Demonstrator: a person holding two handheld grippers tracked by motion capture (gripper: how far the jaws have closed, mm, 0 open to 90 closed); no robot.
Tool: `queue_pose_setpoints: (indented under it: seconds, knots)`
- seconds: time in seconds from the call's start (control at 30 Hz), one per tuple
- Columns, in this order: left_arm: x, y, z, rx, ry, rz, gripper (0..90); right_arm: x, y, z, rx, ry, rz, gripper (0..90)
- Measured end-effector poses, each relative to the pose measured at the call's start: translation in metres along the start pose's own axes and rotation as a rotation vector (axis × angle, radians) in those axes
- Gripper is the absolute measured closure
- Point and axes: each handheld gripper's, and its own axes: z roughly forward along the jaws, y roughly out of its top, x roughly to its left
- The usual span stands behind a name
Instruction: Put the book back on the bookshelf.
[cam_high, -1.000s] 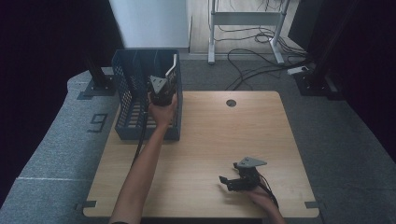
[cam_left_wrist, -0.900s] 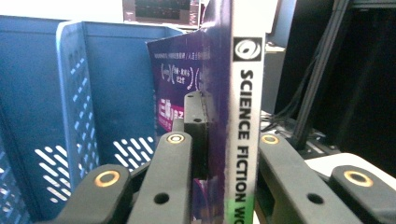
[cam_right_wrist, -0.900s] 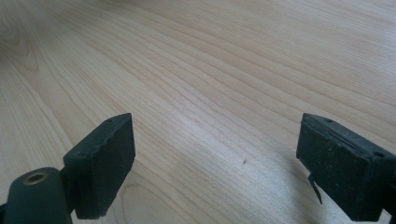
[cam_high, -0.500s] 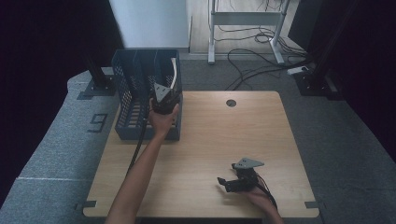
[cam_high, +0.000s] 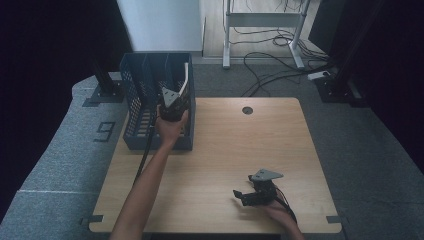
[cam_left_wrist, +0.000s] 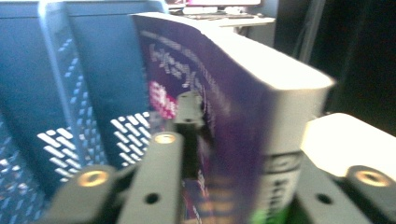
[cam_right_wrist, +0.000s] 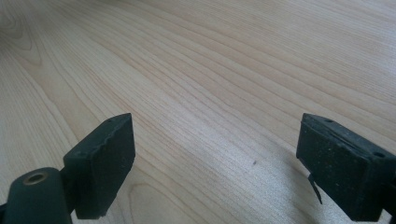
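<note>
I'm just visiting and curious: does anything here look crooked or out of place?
One thing: the book leans at a slant in the blue basket's rightmost slot instead of standing straight. The left gripper is clamped on it. Nothing looks spilled or damaged.

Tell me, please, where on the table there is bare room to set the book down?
The widest bare wood lies between the blue basket and the table's right edge, around the cable hole. The near left corner is free too. It is crowded at the basket, where the left gripper holds the book, and by the right gripper.
</note>
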Motion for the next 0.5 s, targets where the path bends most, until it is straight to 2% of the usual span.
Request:
queue_pose_setpoints:
  seconds: [0.07, 0.13, 0.27, 0.43, 0.5]
  knots:
    - [0.003, 0.000, 0.000, -0.004, 0.012, -0.011, 82.5, 0.000, 0.000, 0.000, 0.003, 0.001, -0.001, 11.0]
    - [0.006, 0.000, 0.000, -0.025, 0.053, -0.014, 82.7, 0.000, 0.000, 0.001, 0.006, 0.001, -0.002, 11.0]
    - [0.014, 0.000, 0.001, -0.070, 0.107, -0.056, 82.8, -0.001, 0.000, 0.000, 0.004, 0.001, 0.002, 11.0]
    - [0.019, 0.007, 0.005, -0.129, 0.144, -0.070, 82.9, -0.002, 0.000, 0.001, 0.008, 0.003, 0.011, 11.0]
    - [0.022, 0.014, 0.007, -0.141, 0.149, -0.074, 82.9, -0.003, 0.000, 0.001, 0.007, 0.004, 0.014, 11.1]
